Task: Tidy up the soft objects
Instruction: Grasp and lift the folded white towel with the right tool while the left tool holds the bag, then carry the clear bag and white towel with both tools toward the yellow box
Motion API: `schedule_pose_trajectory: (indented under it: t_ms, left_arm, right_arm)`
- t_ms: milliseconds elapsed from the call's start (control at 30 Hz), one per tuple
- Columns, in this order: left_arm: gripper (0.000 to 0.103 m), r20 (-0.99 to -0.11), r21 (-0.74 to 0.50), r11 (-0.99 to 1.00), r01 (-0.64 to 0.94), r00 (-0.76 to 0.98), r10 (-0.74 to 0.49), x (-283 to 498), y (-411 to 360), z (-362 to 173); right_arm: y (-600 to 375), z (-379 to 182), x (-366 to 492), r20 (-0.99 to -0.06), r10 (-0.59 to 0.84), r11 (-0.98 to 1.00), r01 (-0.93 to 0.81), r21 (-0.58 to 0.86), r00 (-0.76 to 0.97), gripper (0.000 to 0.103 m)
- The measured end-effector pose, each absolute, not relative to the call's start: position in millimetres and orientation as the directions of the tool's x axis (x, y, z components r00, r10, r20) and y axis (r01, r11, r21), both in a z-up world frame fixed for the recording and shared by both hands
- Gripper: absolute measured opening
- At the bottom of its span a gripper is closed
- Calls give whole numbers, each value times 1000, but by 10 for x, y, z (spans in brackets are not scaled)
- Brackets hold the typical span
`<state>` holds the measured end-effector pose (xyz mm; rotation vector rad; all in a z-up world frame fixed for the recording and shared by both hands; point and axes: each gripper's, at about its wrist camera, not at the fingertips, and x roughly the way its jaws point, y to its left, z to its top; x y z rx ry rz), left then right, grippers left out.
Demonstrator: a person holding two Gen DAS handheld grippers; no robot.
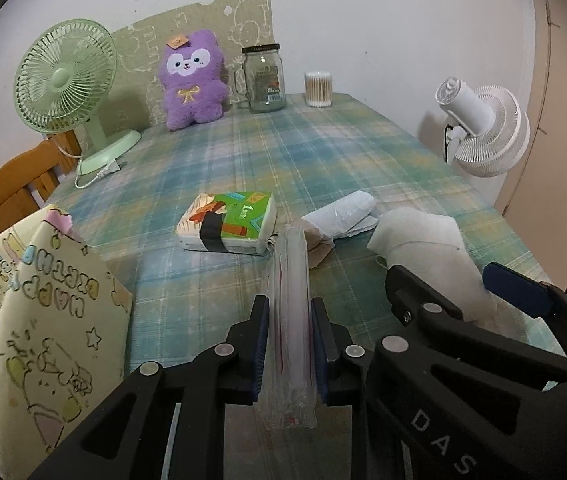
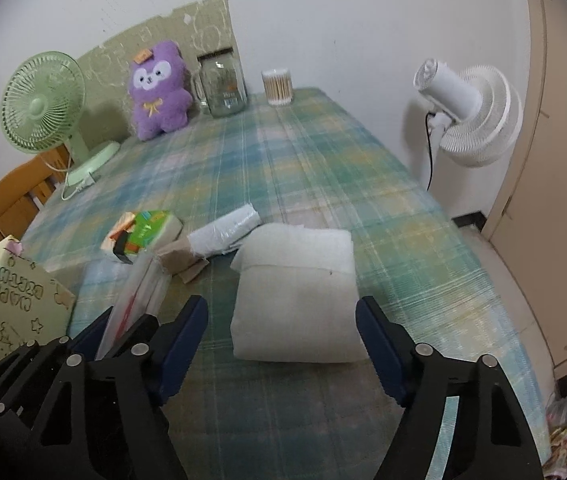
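Observation:
My left gripper [image 1: 289,344] is shut on a clear plastic packet [image 1: 289,320] with red print, held above the plaid tablecloth [image 1: 323,152]. The packet also shows in the right wrist view [image 2: 139,296]. My right gripper [image 2: 281,316] is open, its fingers either side of a folded white cloth [image 2: 295,300] lying on the table; the cloth also shows in the left wrist view [image 1: 423,240]. A green tissue pack [image 1: 227,222], a rolled white bag [image 1: 339,212] and a brown paper piece [image 1: 317,248] lie mid-table. A yellow cartoon gift bag [image 1: 39,320] stands at the near left.
A purple plush toy [image 1: 193,80], a glass jar [image 1: 263,78] and a cotton swab tub [image 1: 317,88] stand at the far edge. A green fan [image 1: 63,88] is at the far left, a white fan [image 1: 479,124] off the right edge, a wooden chair [image 1: 15,188] at the left.

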<state>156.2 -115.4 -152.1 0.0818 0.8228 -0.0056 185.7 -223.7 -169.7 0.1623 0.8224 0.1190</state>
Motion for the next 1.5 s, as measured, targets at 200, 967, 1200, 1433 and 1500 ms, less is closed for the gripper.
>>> schedule_pose_trajectory:
  t_ms: [200,967,1200,1433,1500]
  left_arm:
    - [19,-749,62,997,45,662,16,1599,-1143,-1592]
    - [18,-733,38,997,70,680,-20,1391,-1170,-1472]
    - [18,-715,32,997,73,698,-28,1261,-1144,-1356]
    - [18,-699,48,996,75,715,-21,1151,-1118,-1200]
    - [18,-693,47,996,78,721,-24,1118,-1105,-1159]
  right_arm:
    - [-2203,-1768,1917,-735,153,985,-45,164,660,78]
    - [-2251,-1628,1700,-728,159,981,-23,194,667,44]
    - [-2241,-1485,1532,-703,164,980,-31,198,692,43]
    - [-2234,-1315,1366,-676,160,981,-38,191,719,43]
    - [-2229,-1266,1320,-668,157,981,-38,189,728,43]
